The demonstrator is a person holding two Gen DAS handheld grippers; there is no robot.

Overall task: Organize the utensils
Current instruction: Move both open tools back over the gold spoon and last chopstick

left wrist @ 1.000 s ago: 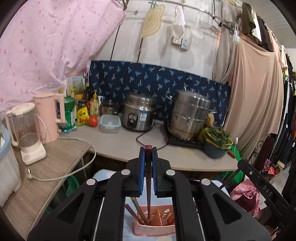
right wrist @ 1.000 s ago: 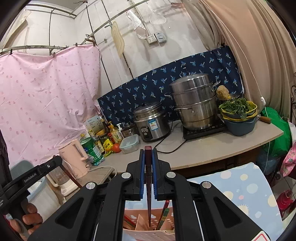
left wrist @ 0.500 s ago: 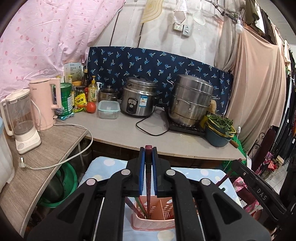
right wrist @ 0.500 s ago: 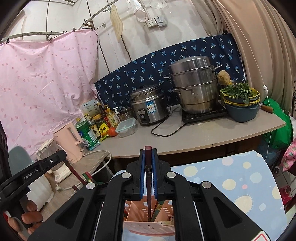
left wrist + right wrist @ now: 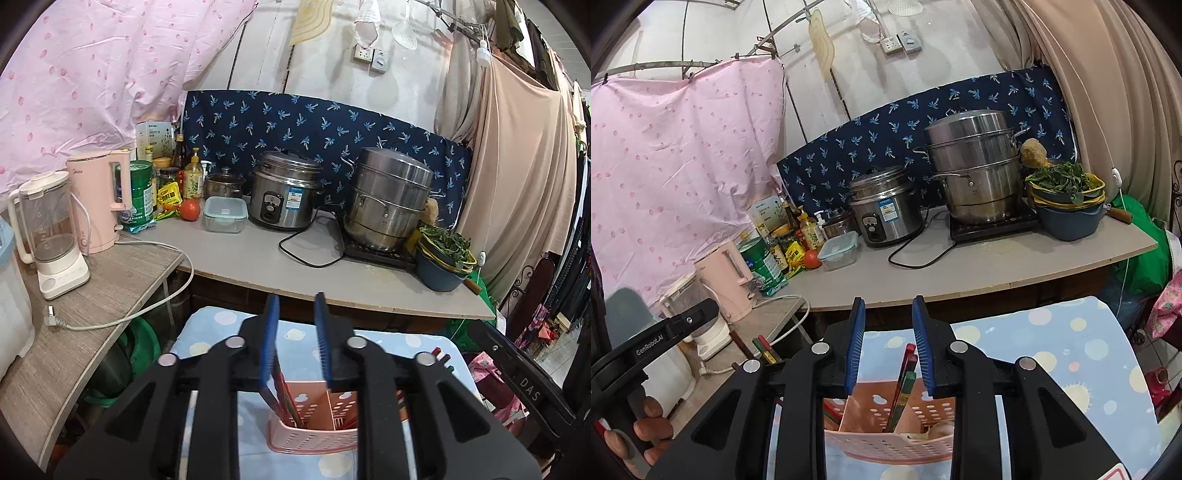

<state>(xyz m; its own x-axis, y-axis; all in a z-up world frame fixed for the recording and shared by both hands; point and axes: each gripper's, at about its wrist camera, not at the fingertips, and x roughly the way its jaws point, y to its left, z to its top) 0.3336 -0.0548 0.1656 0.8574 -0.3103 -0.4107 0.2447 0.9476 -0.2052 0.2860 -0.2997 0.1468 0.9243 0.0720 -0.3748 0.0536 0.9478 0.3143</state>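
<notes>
Both grippers have just been opening over the pink perforated plastic utensil basket, their chopsticks dropped into it.

Above the basket's left compartment, the left gripper stands narrowly parted with nothing pressed between its blue pads; the red-and-green chopsticks lean just inside. Over the basket's middle, the right gripper is likewise slightly apart around another loose pair. A retreating pad could snag the leaning sticks and tip the light basket.

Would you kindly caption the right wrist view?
Right gripper, jaws just opened, above chopsticks standing in the pink utensil holder.
</notes>
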